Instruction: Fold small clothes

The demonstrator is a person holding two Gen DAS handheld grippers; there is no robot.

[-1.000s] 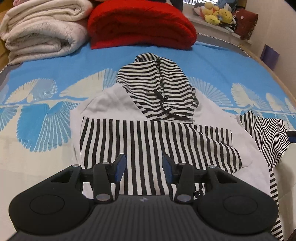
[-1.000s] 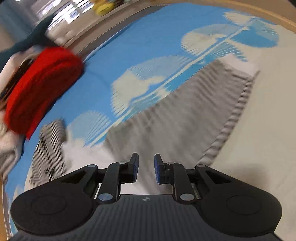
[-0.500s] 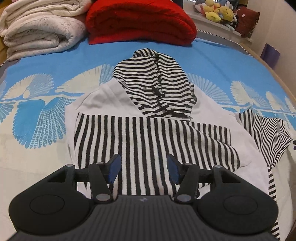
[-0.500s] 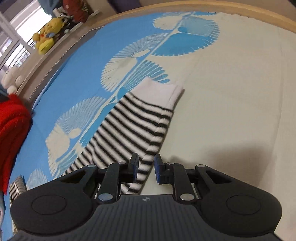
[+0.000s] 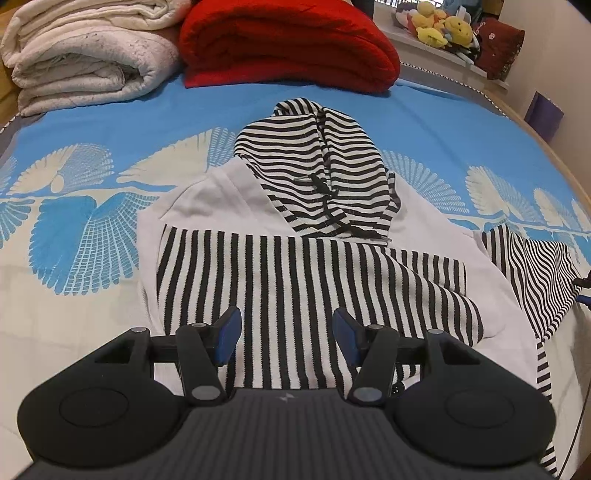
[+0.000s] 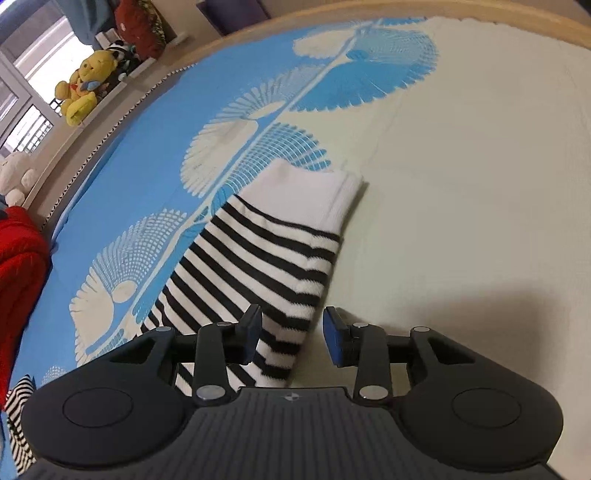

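Note:
A small white hoodie (image 5: 229, 195) with black stripes lies flat on the bed, hood (image 5: 317, 162) up top. One striped sleeve is folded across its chest. My left gripper (image 5: 286, 334) hovers open over the hoodie's lower edge, with nothing between its fingers. The other sleeve (image 6: 258, 258) stretches out to the right, ending in a white cuff (image 6: 314, 195). My right gripper (image 6: 291, 332) sits low over this sleeve. Its jaws are opening, the sleeve's edge lies under the gap between them, and the pads do not press on it.
A folded red blanket (image 5: 288, 40) and a cream quilt (image 5: 85, 51) lie at the head of the bed. Plush toys (image 6: 83, 86) line a sill beyond the wooden bed rim (image 6: 332, 14). The blue and cream bedspread (image 6: 461, 184) spreads out right of the sleeve.
My right gripper swept along the sleeve toward the cuff, came down closer, and its jaws widened. My left gripper's jaws spread a little while it stayed in place.

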